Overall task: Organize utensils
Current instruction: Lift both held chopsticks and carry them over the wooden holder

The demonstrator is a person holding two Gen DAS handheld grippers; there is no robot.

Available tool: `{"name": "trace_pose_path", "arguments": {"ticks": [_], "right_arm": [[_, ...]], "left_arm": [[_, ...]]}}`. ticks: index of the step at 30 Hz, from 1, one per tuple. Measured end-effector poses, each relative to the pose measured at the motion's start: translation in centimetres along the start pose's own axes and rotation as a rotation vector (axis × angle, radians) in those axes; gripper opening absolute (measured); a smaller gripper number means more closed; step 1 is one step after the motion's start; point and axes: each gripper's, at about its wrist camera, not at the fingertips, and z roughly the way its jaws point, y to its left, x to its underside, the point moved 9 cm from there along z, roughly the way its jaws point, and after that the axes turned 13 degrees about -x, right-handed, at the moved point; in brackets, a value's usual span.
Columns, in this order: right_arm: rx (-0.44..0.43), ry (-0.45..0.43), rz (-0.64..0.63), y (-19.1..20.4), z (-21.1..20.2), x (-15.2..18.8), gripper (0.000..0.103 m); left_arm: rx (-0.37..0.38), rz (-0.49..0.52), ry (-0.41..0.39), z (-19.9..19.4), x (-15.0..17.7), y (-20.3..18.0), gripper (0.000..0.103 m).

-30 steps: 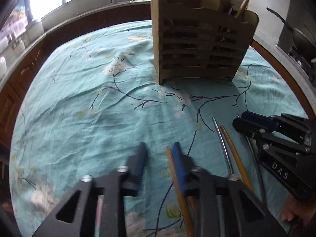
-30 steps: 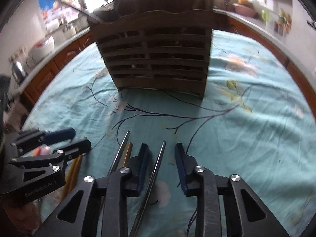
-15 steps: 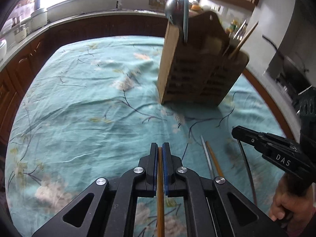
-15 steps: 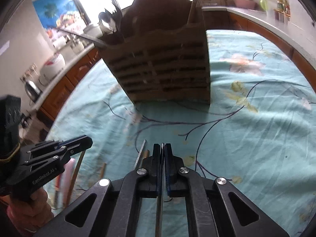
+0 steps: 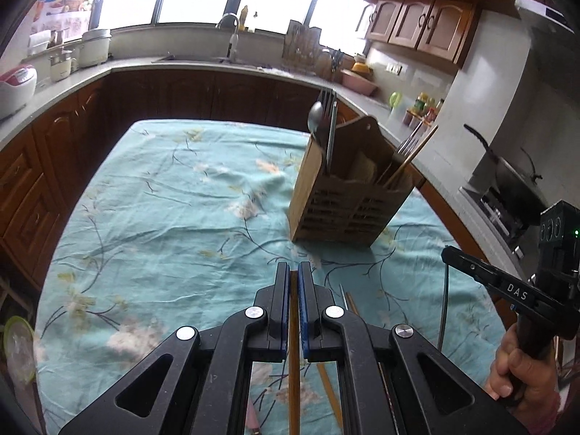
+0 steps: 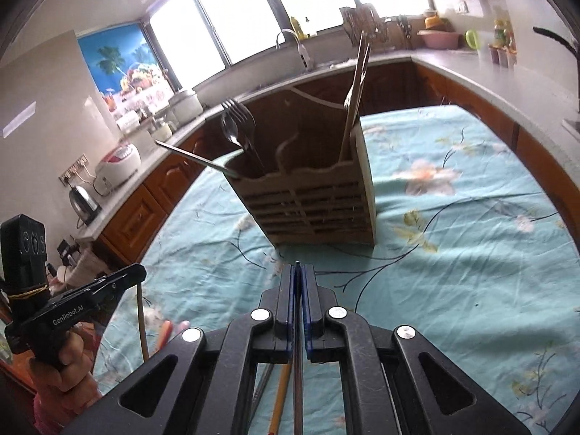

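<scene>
The left hand-held gripper (image 5: 294,282) is now pinching a yellowish wooden chopstick (image 5: 293,380) between its blue pads, where a second ago its jaws were standing apart over the cloth with that stick lying loose between them. The right hand-held gripper (image 6: 298,282) is likewise clamping a thin metal chopstick (image 6: 298,391), which earlier was lying free between its open jaws. Both are sitting higher above the bench than before, so the wooden utensil holder (image 5: 344,195), which was filling the top of each view, is now appearing smaller in the middle of the frame, and far more of the kitchen is showing. In the left wrist view the right gripper is reaching in from the right edge, a hand (image 5: 511,373) wrapping its grip at lower right, with the metal stick hanging down from its tip. Two more sticks (image 5: 349,301) are lying on the cloth just right of the left gripper. The holder is standing upright, a spoon and fork (image 6: 237,127) rising from one end compartment and chopsticks (image 6: 357,83) from the other. The bench is wearing a wrinkled teal tablecloth (image 5: 163,217) printed with branches and pale flowers. Around it, a counter (image 5: 181,65) over dark wooden cabinets is curving under bright windows, carrying a sink tap (image 5: 232,32) at the top centre and a rice cooker (image 5: 16,87) at the left.
</scene>
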Motion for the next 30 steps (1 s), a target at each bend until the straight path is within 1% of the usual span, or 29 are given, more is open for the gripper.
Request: {"name": "trace_pose_path", "arguments": {"ticks": [8,16,23,30], "right_arm": [[-0.006,-0.064,-0.019,1.3,-3.1,-1.1,0.004],[-0.006,-0.130,-0.030,1.8,-5.3,-2.1,0.004],[-0.007,-0.178,-0.032,2.0,-6.6,-3.1,0.004],[-0.001,-0.222,-0.045,2.2,-7.7,-4.5,0.004]], "left_arm": [[-0.005,-0.030,-0.078,-4.3,-0.4,1.1,0.003],[0.003,-0.101,-0.177,-7.8,-1.0,2.4,0.003],[0.023,-0.160,-0.225,-8.6,-1.6,3.3,0.003],[0.055,-0.184,-0.266,-9.0,-2.9,3.3,0.003]]}}
